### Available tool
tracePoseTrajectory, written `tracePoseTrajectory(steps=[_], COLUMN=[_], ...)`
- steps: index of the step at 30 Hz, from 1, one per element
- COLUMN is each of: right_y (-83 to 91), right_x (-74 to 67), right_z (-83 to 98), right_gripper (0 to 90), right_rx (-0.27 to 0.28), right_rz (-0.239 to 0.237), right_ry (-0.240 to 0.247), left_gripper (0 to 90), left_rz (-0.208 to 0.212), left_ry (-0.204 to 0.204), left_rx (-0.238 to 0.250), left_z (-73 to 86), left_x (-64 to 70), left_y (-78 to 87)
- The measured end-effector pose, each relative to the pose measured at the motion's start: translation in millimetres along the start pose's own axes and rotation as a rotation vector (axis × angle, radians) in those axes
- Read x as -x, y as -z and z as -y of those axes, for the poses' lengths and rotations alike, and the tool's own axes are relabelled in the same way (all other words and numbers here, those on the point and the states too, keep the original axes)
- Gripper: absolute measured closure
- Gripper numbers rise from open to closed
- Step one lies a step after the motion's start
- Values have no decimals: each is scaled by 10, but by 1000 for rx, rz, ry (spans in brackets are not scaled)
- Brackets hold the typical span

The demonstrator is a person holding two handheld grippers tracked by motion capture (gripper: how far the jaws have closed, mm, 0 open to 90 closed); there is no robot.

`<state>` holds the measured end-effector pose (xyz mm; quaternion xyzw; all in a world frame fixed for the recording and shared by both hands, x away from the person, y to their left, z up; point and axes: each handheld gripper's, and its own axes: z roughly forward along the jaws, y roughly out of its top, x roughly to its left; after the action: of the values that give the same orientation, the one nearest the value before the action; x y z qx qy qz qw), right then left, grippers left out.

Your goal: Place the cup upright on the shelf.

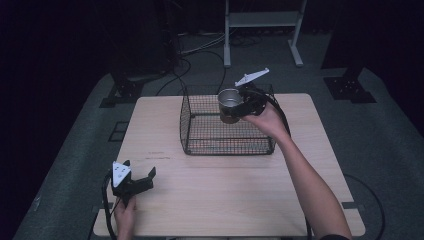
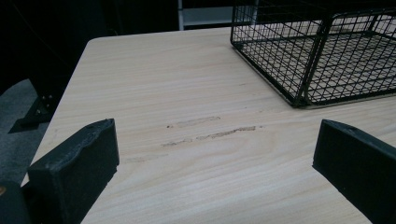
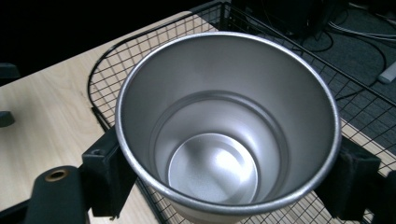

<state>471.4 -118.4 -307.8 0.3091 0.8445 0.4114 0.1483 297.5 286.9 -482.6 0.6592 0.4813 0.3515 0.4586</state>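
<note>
Steel cup [image 3: 227, 126] looks light, stiff, slick; right gripper [image 1: 243, 106] jaws clamp its sides below the rim over the basket [image 1: 200, 131]. Left gripper [image 1: 131, 181] jaws apart.

I see a pale wooden table [image 1: 220, 195] with scuff marks [image 2: 210, 133] near its left; cables [image 1: 200, 47] and a white stand [image 1: 262, 25] lie far behind.

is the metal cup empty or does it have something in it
Empty: the right gripper view looks straight into the metal cup and shows its bare, shiny bottom.
</note>
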Motion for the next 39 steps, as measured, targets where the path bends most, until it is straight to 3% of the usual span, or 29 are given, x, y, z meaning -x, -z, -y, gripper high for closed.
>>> tracePoseTrajectory(steps=[10, 19, 39], right_y=[-142, -404, -692], right_x=[72, 105, 241], right_z=[-82, -32, 127], right_gripper=[181, 181, 181], right_rx=[10, -27, -64], right_rz=[6, 5, 8], right_ry=[-29, -33, -67], left_gripper=[0, 0, 0], left_rz=[-1, 0, 2], left_ry=[1, -7, -1], left_rx=[3, -4, -1], left_z=[0, -2, -1], left_x=[2, -2, 1], left_y=[-2, 3, 3])
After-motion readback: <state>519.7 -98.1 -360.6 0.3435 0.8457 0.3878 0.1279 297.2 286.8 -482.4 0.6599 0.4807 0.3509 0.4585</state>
